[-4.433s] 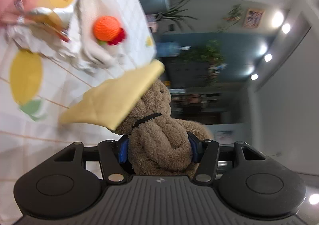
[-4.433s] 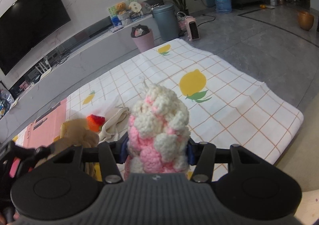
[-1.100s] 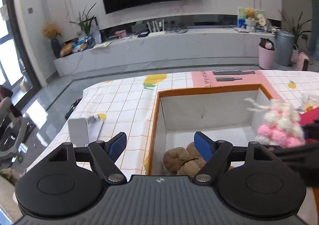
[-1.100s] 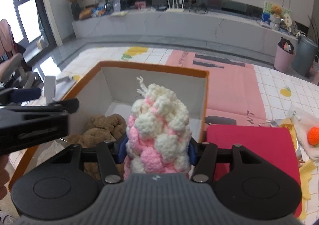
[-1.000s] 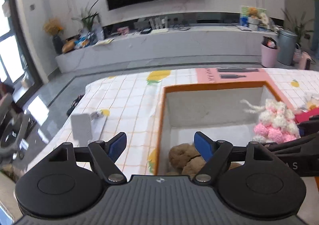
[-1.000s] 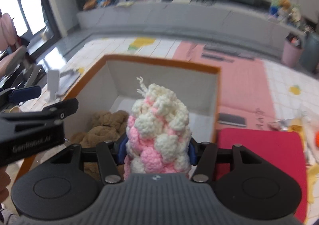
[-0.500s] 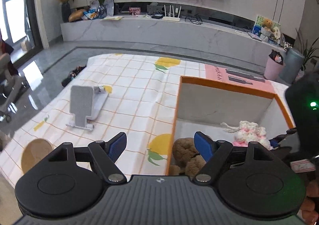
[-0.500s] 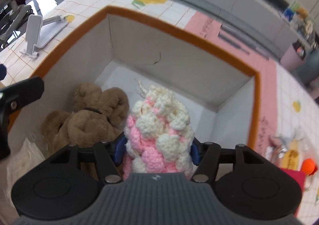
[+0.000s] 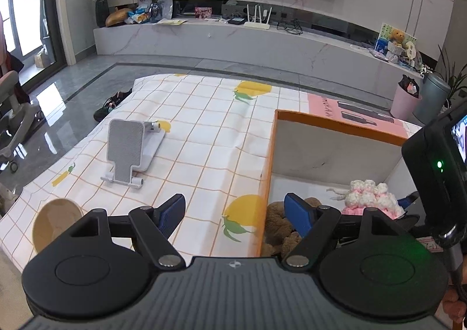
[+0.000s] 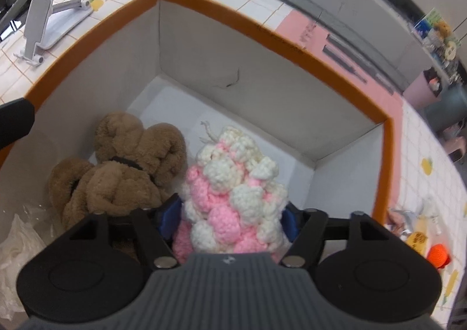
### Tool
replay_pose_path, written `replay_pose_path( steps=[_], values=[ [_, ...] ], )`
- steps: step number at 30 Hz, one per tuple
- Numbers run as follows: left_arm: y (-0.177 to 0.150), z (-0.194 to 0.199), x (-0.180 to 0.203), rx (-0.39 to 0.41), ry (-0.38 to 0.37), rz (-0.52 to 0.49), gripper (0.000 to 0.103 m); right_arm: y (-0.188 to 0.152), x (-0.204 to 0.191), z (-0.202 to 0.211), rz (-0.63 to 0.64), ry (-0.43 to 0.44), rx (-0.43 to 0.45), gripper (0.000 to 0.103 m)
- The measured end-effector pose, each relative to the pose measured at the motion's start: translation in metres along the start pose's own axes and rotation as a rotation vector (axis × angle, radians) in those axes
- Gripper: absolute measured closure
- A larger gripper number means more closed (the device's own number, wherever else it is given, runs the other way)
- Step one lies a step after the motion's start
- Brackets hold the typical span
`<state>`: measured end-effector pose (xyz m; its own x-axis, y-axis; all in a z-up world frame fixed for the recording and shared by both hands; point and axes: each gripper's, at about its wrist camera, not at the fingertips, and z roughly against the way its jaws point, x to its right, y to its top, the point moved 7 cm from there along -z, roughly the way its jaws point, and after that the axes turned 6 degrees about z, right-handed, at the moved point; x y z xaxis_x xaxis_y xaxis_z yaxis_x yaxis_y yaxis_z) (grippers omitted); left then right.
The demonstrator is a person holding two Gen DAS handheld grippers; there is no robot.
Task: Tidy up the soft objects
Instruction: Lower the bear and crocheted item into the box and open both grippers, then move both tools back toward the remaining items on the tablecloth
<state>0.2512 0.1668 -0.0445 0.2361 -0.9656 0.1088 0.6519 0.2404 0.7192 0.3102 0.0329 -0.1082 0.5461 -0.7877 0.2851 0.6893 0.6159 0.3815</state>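
**Letting the crochet toy go into the box**

My right jaws (image 10: 230,220) point steeply down into the orange-rimmed box (image 10: 280,41) and are opening around the pink-and-white crochet toy (image 10: 233,198). It sits between the blue pads, low in the box, just beside the brown plush bear (image 10: 122,172) that lies against the near left wall. I judge the release is nearly made: the toy looks close to the box floor, though I cannot see whether it rests there.

To do this well, I should open fully before lifting, so the yarn does not snag on a pad and ride back up, then rise straight, clear of the bear and the box wall.

My left jaws (image 9: 235,214) stand wide and hold nothing, angled down over the lemon-print cloth (image 9: 204,137) at the box's left rim. More soft things, an orange ball (image 10: 437,254) among them, lie outside the box to its right.
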Motion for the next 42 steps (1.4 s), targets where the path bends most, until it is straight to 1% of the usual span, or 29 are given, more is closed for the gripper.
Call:
replay_pose_path(
  steps=[4, 7, 8, 9, 11, 14, 16, 21, 23, 25, 28, 30, 32, 36, 39, 42],
  values=[
    [0.001, 0.005, 0.005, 0.023, -0.003, -0.03, 0.012, 0.0, 0.0, 0.006, 0.027, -0.01, 0.023, 0.025],
    [0.001, 0.006, 0.008, 0.028, -0.002, -0.041, 0.012, -0.001, 0.002, 0.015, 0.001, 0.016, 0.036, 0.021],
    [0.001, 0.006, 0.009, 0.028, -0.001, -0.045, 0.012, -0.002, 0.003, 0.019, -0.008, 0.024, 0.043, 0.016],
    [0.002, 0.006, 0.01, 0.028, 0.0, -0.048, 0.012, -0.002, 0.004, 0.023, -0.014, 0.028, 0.054, 0.012],
    [0.001, 0.005, 0.01, 0.025, 0.004, -0.05, 0.012, -0.003, 0.006, 0.031, -0.009, 0.022, 0.071, 0.008],
    [0.002, 0.006, 0.01, 0.025, 0.001, -0.049, 0.012, -0.006, 0.009, 0.04, 0.003, -0.005, 0.076, 0.007],
    [0.002, 0.007, 0.01, 0.028, -0.003, -0.051, 0.012, -0.009, 0.011, 0.047, -0.004, -0.007, 0.082, 0.007],
    [0.002, 0.012, 0.016, 0.03, -0.02, -0.055, 0.012, -0.021, 0.02, 0.076, -0.082, 0.067, 0.125, 0.007],
    [0.002, 0.015, 0.02, 0.034, -0.029, -0.062, 0.012, -0.025, 0.024, 0.086, -0.109, 0.083, 0.138, 0.007],
    [0.001, 0.019, 0.025, 0.047, -0.032, -0.08, 0.012, -0.029, 0.026, 0.098, -0.122, 0.086, 0.156, 0.007],
    [-0.002, 0.025, 0.03, 0.056, -0.031, -0.102, 0.012, -0.038, 0.033, 0.115, -0.115, 0.057, 0.181, 0.007],
    [-0.004, 0.029, 0.034, 0.05, -0.045, -0.104, 0.012, -0.048, 0.04, 0.125, -0.125, 0.053, 0.188, 0.006],
    [-0.005, 0.036, 0.042, 0.055, -0.073, -0.107, 0.012, -0.061, 0.051, 0.133, -0.148, 0.051, 0.199, 0.006],
    [-0.011, 0.054, 0.071, 0.08, -0.122, -0.139, 0.012, -0.097, 0.081, 0.146, -0.246, 0.031, 0.203, 0.006],
    [-0.023, 0.065, 0.103, 0.074, -0.195, -0.179, 0.012, -0.132, 0.107, 0.156, -0.327, 0.007, 0.21, 0.006],
    [-0.04, 0.071, 0.131, 0.02, -0.277, -0.166, 0.012, -0.173, 0.132, 0.165, -0.41, -0.042, 0.209, 0.006]
  ],
)
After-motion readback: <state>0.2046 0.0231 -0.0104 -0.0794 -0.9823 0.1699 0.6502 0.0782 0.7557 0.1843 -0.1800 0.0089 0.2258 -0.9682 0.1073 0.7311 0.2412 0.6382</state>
